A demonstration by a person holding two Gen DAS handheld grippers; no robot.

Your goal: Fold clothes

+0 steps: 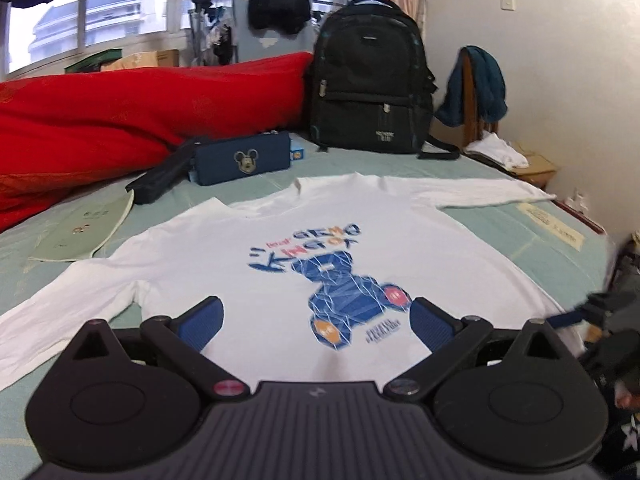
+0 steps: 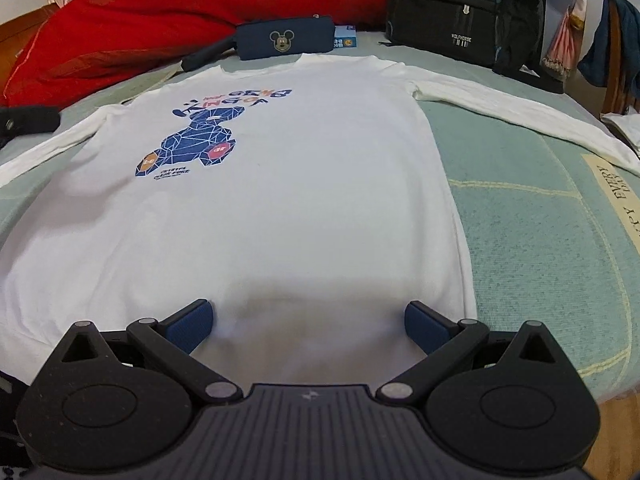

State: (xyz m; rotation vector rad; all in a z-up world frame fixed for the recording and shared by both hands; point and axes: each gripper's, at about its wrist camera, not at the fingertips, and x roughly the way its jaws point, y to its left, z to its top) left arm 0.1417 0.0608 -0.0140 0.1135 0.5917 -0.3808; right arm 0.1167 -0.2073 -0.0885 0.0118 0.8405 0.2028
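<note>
**Left wrist view: white shirt spread flat on bed, both tongs wide and empty**

Left wrist view. White long-sleeved shirt (image 1: 400,240) lies flat, print side up, on a pale green bed sheet (image 1: 532,240). Blue geometric bear print (image 1: 344,296) with blue and red lettering above it, slightly blurred. Both sleeves stretched out sideways. Left gripper (image 1: 316,322) sits low over the hem end of the shirt, jaws spread wide, nothing between them; blue pads (image 1: 204,320) show on the inner faces. At the right edge, a dark blurred shape near the shirt's side; cannot tell what it is.

Beyond the collar: navy pouch (image 1: 244,160) with a cartoon mouse badge, black backpack (image 1: 372,80) standing upright behind it, red bedding (image 1: 120,120) bunched to the left. Pale green booklet (image 1: 84,232) lies on the sheet beside the left sleeve. Teal cloth (image 1: 480,84) hangs over a chair near the wall.

Right wrist view. Right gripper (image 2: 308,324) also at the hem end, jaws wide apart, holding nothing; white fabric fills the gap beneath. Shirt body runs away toward the collar, print off to the left of centre. Right sleeve reaches across the sheet toward the bed edge. A cream label strip (image 2: 612,196) with lettering lies on the sheet to the right of the shirt.
</note>
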